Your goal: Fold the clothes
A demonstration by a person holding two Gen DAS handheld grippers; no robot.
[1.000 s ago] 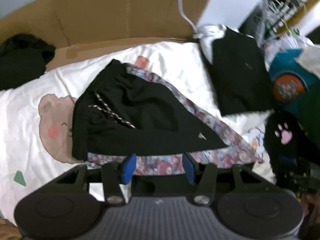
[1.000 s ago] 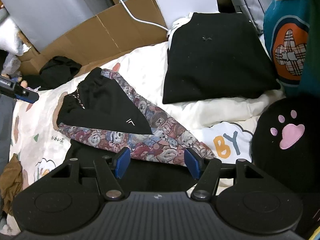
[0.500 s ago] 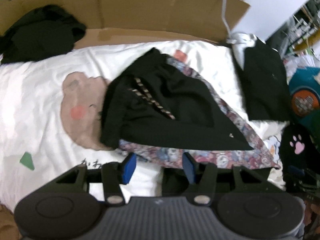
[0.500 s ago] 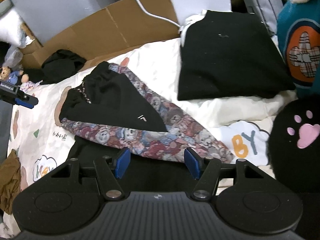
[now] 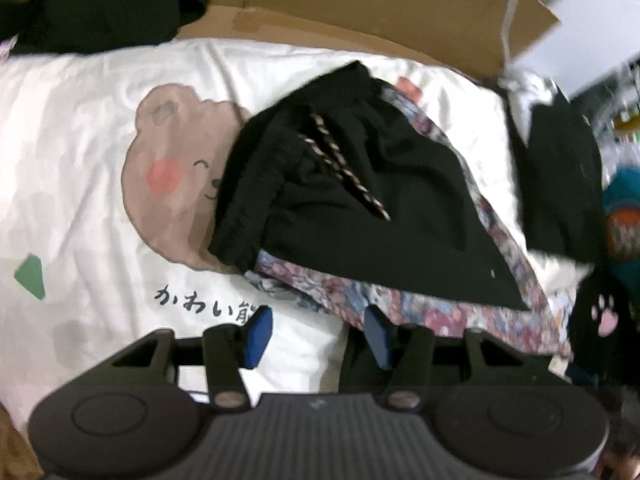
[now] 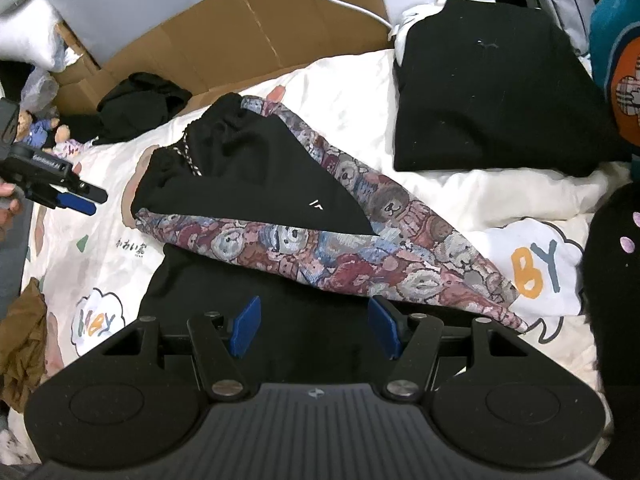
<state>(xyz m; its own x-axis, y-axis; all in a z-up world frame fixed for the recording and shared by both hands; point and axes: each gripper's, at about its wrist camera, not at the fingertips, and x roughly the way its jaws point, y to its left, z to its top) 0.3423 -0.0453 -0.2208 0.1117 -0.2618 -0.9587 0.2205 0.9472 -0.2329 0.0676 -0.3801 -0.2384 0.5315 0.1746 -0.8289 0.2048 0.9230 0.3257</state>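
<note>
Step in hand, as judged: the approach before a fold. Black drawstring shorts (image 6: 256, 184) lie flat on a bear-print garment (image 6: 360, 256), both on the bed sheet (image 6: 348, 88), with a further black cloth (image 6: 224, 292) under the near edge.

Left gripper (image 5: 316, 332): fingers apart, empty, poised near the lower edge of the bear-print garment. Right gripper (image 6: 314, 330): fingers apart, empty, over the black cloth, just short of the print.

The next move likely calls for each gripper to close on a single layer of an edge, without catching the layers beneath.

Surface: a white cartoon-printed sheet, wrinkled. Surroundings: flattened cardboard (image 6: 240, 36) behind, a folded black top (image 6: 492, 92) to the right, crumpled dark clothing (image 5: 100, 4) at the far left.
</note>
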